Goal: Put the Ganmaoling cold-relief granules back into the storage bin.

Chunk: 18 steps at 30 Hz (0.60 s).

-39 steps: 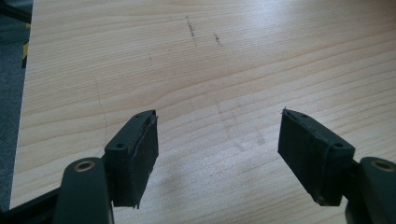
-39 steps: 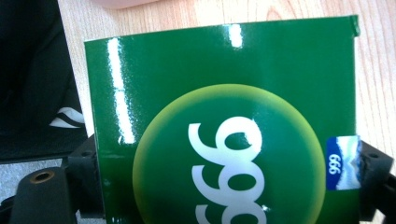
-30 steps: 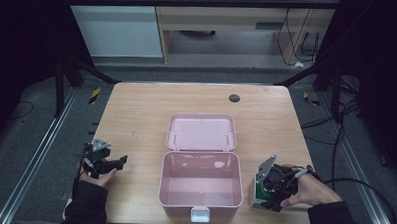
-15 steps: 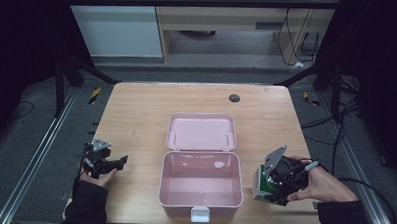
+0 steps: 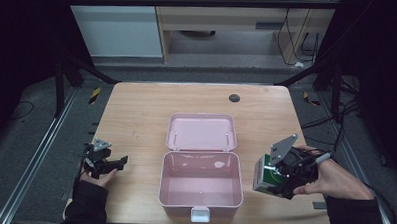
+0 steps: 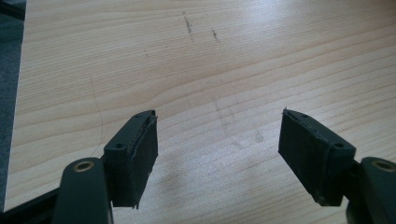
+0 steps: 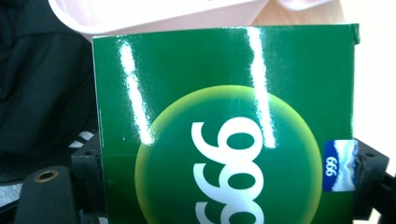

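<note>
The open pink box stood at the middle of the table near my edge, its lid lying back flat behind it, and it was the one obstacle between my two sides. My left hand-held gripper, jaws apart, had bare wood ahead. My right hand-held gripper, clamped on the green carton, had a narrow strip of table between it and the box's right wall.
</note>
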Motion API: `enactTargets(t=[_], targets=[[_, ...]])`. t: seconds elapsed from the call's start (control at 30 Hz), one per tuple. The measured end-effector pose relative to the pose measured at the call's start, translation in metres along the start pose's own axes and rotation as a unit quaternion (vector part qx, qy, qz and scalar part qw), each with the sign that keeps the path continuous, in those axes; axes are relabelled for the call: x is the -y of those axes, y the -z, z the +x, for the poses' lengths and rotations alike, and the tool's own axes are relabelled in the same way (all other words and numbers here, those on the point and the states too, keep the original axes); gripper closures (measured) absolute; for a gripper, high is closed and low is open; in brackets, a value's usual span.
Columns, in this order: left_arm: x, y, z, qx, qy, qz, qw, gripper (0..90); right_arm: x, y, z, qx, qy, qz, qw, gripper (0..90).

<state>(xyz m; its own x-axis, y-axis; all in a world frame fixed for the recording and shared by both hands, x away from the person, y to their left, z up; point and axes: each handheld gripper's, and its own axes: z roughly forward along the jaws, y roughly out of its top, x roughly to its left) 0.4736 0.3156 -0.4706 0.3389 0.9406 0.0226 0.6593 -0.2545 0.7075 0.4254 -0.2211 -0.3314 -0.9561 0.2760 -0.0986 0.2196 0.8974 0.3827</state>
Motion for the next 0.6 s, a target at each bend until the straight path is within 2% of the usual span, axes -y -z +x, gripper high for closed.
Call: enactTargets(t=[0.33,0.6], targets=[[0.000,0.000,0.001,-0.001,0.001,-0.001,1.0000,27.6,-0.020,0.020,0.000,0.009,0.013,0.004,0.9999,15.6],[0.000,0.001,0.001,-0.001,0.001,-0.001,1.0000,27.6,-0.035,0.029,0.001,0.005,0.018,0.004,0.9998,15.6]])
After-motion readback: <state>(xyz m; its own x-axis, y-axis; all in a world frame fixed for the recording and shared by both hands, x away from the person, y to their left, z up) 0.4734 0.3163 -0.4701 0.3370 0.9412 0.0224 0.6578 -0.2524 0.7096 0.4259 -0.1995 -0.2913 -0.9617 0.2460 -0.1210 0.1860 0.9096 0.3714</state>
